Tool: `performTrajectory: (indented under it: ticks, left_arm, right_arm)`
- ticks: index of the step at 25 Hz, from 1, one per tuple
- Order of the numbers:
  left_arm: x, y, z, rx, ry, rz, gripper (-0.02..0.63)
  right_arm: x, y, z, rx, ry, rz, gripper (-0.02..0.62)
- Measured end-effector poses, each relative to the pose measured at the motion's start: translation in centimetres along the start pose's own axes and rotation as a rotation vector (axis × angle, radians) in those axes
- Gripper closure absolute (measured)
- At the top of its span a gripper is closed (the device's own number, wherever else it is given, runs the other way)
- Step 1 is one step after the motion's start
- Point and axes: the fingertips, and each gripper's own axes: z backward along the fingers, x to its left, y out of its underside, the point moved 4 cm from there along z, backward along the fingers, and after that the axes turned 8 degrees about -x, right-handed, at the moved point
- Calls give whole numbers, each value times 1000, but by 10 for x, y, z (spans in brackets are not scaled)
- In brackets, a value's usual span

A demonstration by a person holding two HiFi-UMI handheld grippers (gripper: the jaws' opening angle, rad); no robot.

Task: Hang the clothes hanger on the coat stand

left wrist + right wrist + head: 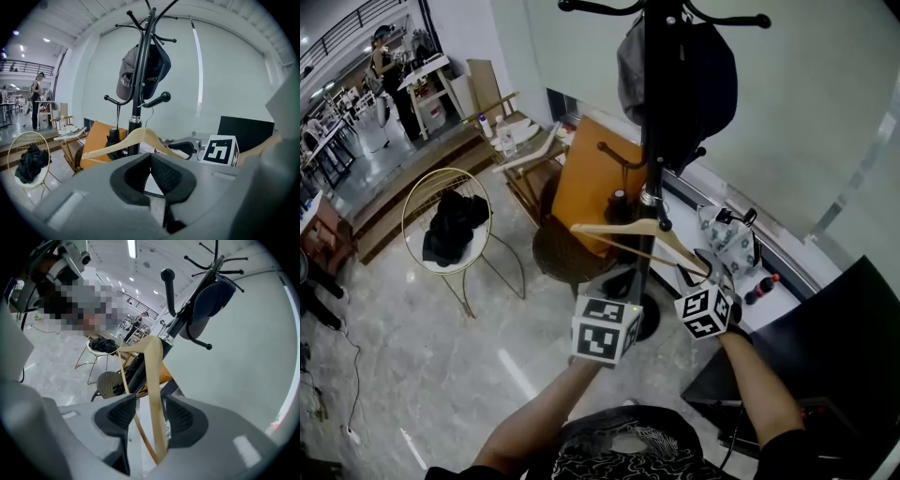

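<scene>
A black coat stand (654, 112) rises in front of me with a dark cap (675, 80) hung high on it. The wooden clothes hanger (623, 228) hangs level beside the pole, and its wire hook (149, 102) reaches up to a lower peg (161, 97). My right gripper (149, 411) is open. One arm of the hanger (153, 380) runs down between its pads (123, 412) with a gap on each side. My left gripper (151, 161) is lower and to the left of the hanger, shut on nothing; its marker cube (605, 330) shows in the head view.
A gold wire chair (427, 192) with black clothing stands at the left. An orange panel (591, 183) and a round dark stool (567, 253) sit behind the stand's base. A black table (825, 347) fills the right. Low wooden steps (412, 187) and a distant person (389, 70) lie far left.
</scene>
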Motion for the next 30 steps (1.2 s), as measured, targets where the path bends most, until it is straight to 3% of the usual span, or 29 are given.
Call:
performTrajectory:
  ticks: [5,16,30]
  left_arm:
    - [-1,3,6,8,11,12,601]
    - [-14,4,25,11,49,26,600]
    - [-29,6,53,-11,62,25,601]
  right_arm:
    - [1,-18,14,-20,19,-51,403]
    - [11,-66,60,-102,9,-296,407]
    - [29,-92,118,-138,51,-550,496]
